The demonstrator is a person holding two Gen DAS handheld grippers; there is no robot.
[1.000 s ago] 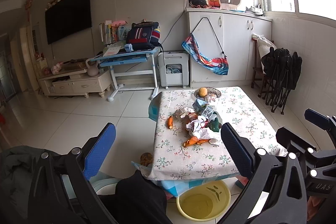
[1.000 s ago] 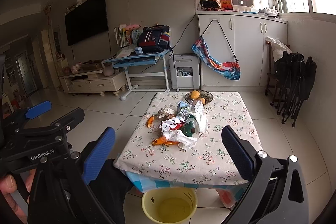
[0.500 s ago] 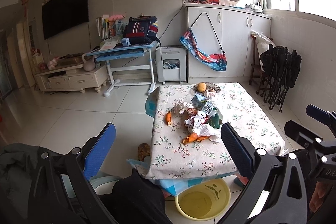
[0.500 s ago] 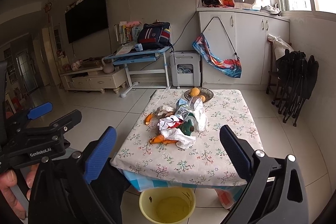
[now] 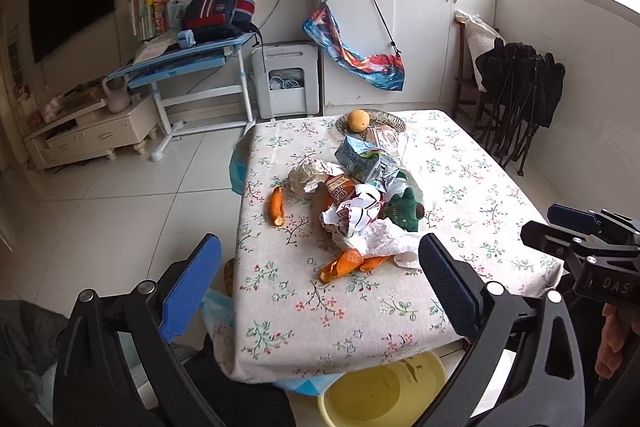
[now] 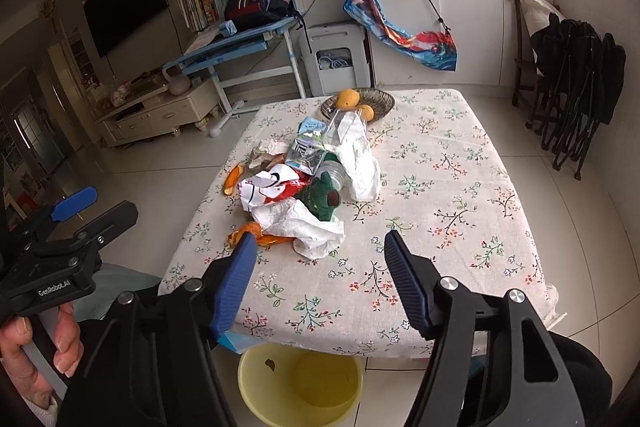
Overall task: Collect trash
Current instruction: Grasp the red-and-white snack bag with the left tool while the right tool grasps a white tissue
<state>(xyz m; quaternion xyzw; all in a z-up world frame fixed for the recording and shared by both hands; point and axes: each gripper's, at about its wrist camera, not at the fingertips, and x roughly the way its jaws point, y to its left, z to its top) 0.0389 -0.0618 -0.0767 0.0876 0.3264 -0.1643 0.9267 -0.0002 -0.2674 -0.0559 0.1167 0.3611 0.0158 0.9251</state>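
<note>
A heap of trash (image 5: 360, 203) lies on the middle of the counter (image 5: 480, 195), nearer its left edge. Within the heap a crushed carton (image 5: 362, 159) sits toward the back, with crumpled paper (image 5: 308, 175) to its left and a tissue (image 5: 384, 241) at the front. One piece of orange peel (image 5: 277, 206) lies apart to the left of the heap; another peel (image 5: 348, 263) lies at its front, touching the tissue. Behind the heap, at the counter's far edge, a dish (image 6: 382, 99) holds fruit (image 6: 346, 98). A bucket (image 6: 300, 383) stands on the floor below the counter's near edge. Beyond the counter, an adjustable desk (image 5: 180, 57) carries a backpack (image 5: 220, 11), and a cupboard (image 5: 420, 39) stands to its right.
</note>
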